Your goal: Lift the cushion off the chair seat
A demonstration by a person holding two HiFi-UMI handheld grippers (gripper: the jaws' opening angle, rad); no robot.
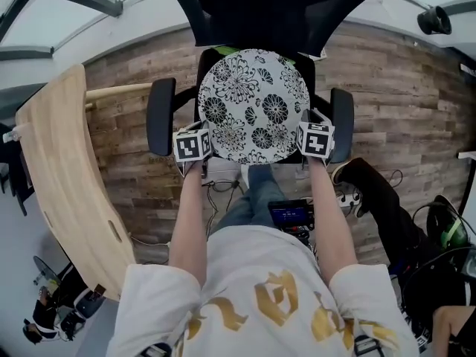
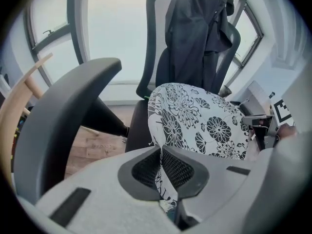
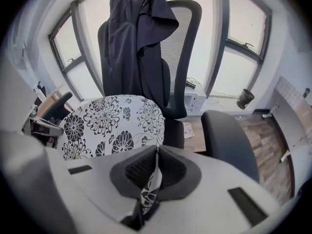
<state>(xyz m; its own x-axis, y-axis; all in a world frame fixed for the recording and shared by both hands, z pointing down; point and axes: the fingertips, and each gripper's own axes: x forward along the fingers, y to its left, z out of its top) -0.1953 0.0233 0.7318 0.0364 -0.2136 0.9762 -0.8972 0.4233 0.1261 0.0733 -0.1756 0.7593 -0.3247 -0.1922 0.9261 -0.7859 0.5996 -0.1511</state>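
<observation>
your left gripper [image 2: 161, 174] is closed on the cushion [image 2: 202, 118]. its two dark pads pinch the printed fabric at the near left rim, and the cloth runs down between them. your right gripper [image 3: 153, 174] is closed in the same way on the near right rim, with a fold of the black and white fabric squeezed between its pads. in the head view both grippers sit at the front edge of the cushion, one on each side, and each points steeply down from your arms.

the wooden floor [image 1: 126, 162] lies under everything. a long pale wooden table [image 1: 59, 162] stands at your left, well apart from the chair [image 3: 184, 43]. the chair is a black office chair that faces you, and a dark jacket [image 3: 131, 48] hangs over its high backrest. its left armrest [image 1: 160, 116] and right armrest [image 1: 342, 123] stand just outside your two grippers.

the cushion is round, white with black flowers. it lies over the chair seat between the armrests and covers nearly all of it. in the left gripper view its near edge looks raised and the cushion is tilted; i cannot tell if the far edge touches the seat.

a small device with a lit blue screen [image 1: 291, 214] is at your waist, near your right arm.
</observation>
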